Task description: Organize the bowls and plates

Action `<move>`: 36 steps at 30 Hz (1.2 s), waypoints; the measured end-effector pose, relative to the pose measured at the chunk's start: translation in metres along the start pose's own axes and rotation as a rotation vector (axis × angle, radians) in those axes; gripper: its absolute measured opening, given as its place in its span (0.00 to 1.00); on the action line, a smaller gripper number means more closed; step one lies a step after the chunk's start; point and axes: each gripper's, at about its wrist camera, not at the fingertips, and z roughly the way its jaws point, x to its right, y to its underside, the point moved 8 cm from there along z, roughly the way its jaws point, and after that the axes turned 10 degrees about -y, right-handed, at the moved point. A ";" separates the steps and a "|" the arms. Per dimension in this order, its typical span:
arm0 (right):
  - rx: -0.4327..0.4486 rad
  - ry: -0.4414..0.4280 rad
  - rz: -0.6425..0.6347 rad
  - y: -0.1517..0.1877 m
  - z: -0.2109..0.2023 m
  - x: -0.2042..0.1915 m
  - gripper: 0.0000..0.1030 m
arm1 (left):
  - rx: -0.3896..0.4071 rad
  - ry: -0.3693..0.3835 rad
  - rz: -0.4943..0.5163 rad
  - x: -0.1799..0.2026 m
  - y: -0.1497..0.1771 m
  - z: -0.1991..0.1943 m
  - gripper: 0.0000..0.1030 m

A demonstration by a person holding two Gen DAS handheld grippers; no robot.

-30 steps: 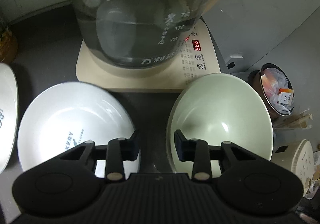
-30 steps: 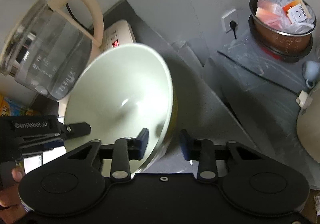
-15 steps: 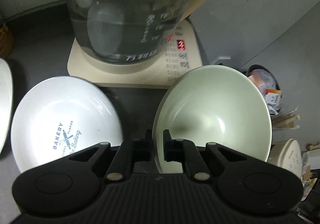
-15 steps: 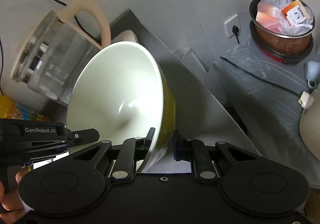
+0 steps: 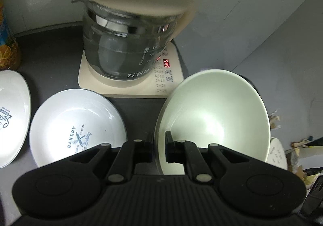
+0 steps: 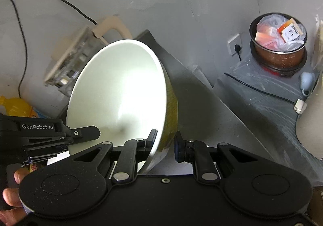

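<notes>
The left gripper (image 5: 158, 147) is clamped on the near rim of the pale green ceramic bowl (image 5: 218, 117); the right gripper (image 6: 165, 145) straddles the opposite rim, jaws apart.

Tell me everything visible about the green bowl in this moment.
The green bowl is a deep, glossy, ceramic-looking bowl, pale green inside with a yellow-green outer wall, and empty. It is tilted, its opening turned toward the left wrist camera. The left claw is shut on its near rim, one finger inside and one outside. The right claw straddles its wall: the inner finger sits against it, but the outer finger shows a gap. Behind it stands the kettle.
</notes>
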 end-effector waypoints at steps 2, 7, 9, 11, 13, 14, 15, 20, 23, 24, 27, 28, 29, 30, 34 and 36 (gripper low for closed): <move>0.016 0.002 -0.010 0.003 -0.009 -0.007 0.17 | 0.007 0.016 0.004 -0.003 0.003 -0.010 0.09; 0.043 0.012 -0.031 0.015 -0.029 -0.027 0.17 | 0.024 0.036 0.023 -0.013 0.012 -0.030 0.09; 0.048 0.018 -0.039 0.020 -0.033 -0.034 0.17 | 0.027 0.039 0.022 -0.017 0.017 -0.036 0.09; 0.054 0.023 -0.043 0.026 -0.038 -0.041 0.17 | 0.035 0.044 0.030 -0.022 0.022 -0.043 0.09; 0.056 0.026 -0.040 0.032 -0.041 -0.046 0.17 | 0.039 0.050 0.036 -0.025 0.026 -0.051 0.09; 0.059 0.028 -0.040 0.035 -0.044 -0.048 0.17 | 0.040 0.055 0.038 -0.026 0.029 -0.054 0.09; 0.062 0.030 -0.041 0.038 -0.046 -0.050 0.17 | 0.042 0.058 0.039 -0.028 0.030 -0.057 0.09; 0.072 0.036 -0.032 0.054 -0.057 -0.060 0.17 | 0.040 0.064 0.046 -0.036 0.043 -0.067 0.09; 0.074 0.042 -0.033 0.062 -0.062 -0.064 0.17 | 0.033 0.072 0.050 -0.042 0.051 -0.071 0.09; 0.073 0.045 -0.032 0.066 -0.063 -0.065 0.17 | 0.028 0.074 0.049 -0.045 0.053 -0.072 0.09; 0.073 0.055 -0.029 0.075 -0.067 -0.069 0.17 | 0.021 0.081 0.054 -0.052 0.061 -0.073 0.09; 0.073 0.057 -0.028 0.078 -0.068 -0.070 0.17 | 0.021 0.084 0.057 -0.054 0.064 -0.073 0.09; 0.074 0.060 -0.027 0.081 -0.069 -0.071 0.17 | 0.019 0.086 0.058 -0.056 0.067 -0.073 0.09; 0.073 0.063 -0.026 0.085 -0.070 -0.072 0.17 | 0.015 0.089 0.060 -0.058 0.069 -0.072 0.09; 0.057 0.076 -0.019 0.098 -0.070 -0.073 0.17 | 0.001 0.092 0.064 -0.064 0.079 -0.070 0.09; 0.050 0.081 -0.017 0.104 -0.069 -0.074 0.17 | -0.009 0.093 0.066 -0.067 0.084 -0.067 0.09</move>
